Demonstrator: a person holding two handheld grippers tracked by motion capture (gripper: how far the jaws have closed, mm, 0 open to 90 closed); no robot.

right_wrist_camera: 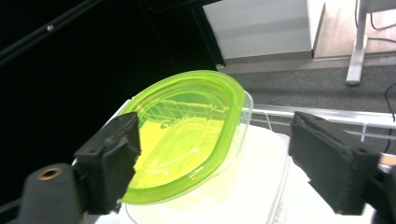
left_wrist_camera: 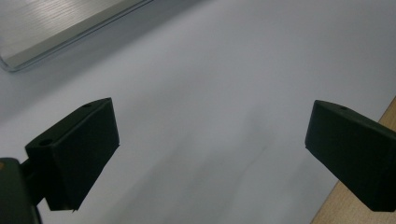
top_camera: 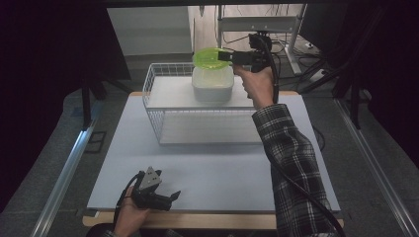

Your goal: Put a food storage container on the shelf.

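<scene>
Your right gripper (top_camera: 228, 58) sits at the far edge of the white wire basket (top_camera: 154, 101), jaws spread wide around the near rim of the translucent green oval plastic lid-topped container (right_wrist_camera: 187, 135), pads not pressing it as far as the right gripper view shows. That green container rests tilted on top of the white rectangular plastic storage box (top_camera: 212, 84), which stands on the basket's upper shelf toward its far right corner. Step in hand looks like the release after stacking: green piece is down, grip is off. The tilt suggests it is not seated flat, so it may slide when you pull away. Next move calls for backing the right gripper straight out toward you without catching the rim, then checking whether the green container stays put or needs a nudge level. Your left gripper (top_camera: 165, 198) lies idle near the near left corner of the pale grey tabletop mat (top_camera: 222, 168), jaws wide apart, nothing between them; the left gripper view shows bare mat under it and the wooden table edge (left_wrist_camera: 369, 196) beside it.
</scene>
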